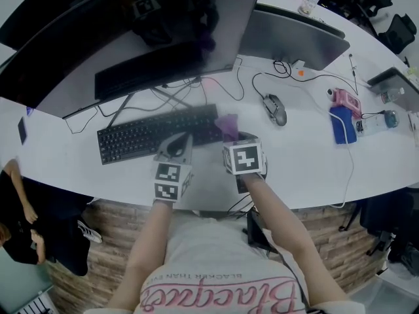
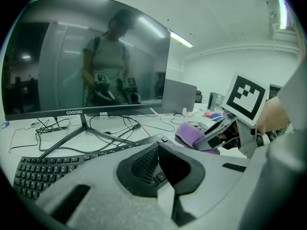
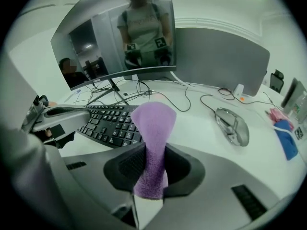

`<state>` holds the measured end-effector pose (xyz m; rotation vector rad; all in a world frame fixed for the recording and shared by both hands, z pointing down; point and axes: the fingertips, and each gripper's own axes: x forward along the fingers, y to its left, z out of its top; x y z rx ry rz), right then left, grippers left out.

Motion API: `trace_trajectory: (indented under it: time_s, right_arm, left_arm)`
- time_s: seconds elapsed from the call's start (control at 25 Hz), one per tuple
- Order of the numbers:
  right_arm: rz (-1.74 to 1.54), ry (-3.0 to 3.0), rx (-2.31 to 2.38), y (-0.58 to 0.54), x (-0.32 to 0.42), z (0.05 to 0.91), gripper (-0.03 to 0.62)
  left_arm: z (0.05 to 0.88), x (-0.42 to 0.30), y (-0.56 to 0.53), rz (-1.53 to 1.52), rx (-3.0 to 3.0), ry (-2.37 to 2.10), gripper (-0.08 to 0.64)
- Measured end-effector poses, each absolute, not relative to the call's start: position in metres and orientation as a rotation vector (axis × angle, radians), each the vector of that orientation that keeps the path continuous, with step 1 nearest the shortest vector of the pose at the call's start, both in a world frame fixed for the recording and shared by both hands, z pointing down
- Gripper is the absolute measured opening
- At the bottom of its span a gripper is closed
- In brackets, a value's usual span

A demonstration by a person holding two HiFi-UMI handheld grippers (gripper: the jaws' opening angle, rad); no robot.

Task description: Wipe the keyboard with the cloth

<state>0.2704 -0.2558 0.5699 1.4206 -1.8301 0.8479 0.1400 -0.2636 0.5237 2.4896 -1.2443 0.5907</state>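
The wide black monitor [image 2: 86, 61] carries the brand "coocaa" in small pale letters on its lower bezel, at the middle left of the left gripper view. At the bottom of the head view, the person's pale T-shirt [image 1: 222, 260] shows an upside-down line, "BLACKER THAN EVE…", above large pink script (too looped to read).

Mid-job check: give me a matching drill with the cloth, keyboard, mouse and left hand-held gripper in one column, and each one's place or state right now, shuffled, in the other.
Things
1. cloth
2. keyboard
3. mouse
4. left hand-held gripper

Places or states
A. shut, with nothing between its jaws
B. grey, lying on the desk to the right of the keyboard
C. purple, pinched in the right hand-held gripper
D. black, flat on the desk, just ahead of both grippers

Pairs: 1-C, 2-D, 3-B, 4-A
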Motion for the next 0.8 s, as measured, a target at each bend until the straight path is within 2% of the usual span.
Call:
trace_trajectory:
  time_s: [0.44,0.8]
  right_arm:
    - [0.840,-1.893,1.554,-0.252,0.290,0.537,0.087]
    - [0.736,-2.051,1.627,-0.248,0.236,0.476,0.087]
  left_arm:
    - [0.504,0.122,-0.266,0.528,2.497,-1.308,0.008]
    - [0.470,0.093,-0.259,0.485,2.588,-1.309,0.008]
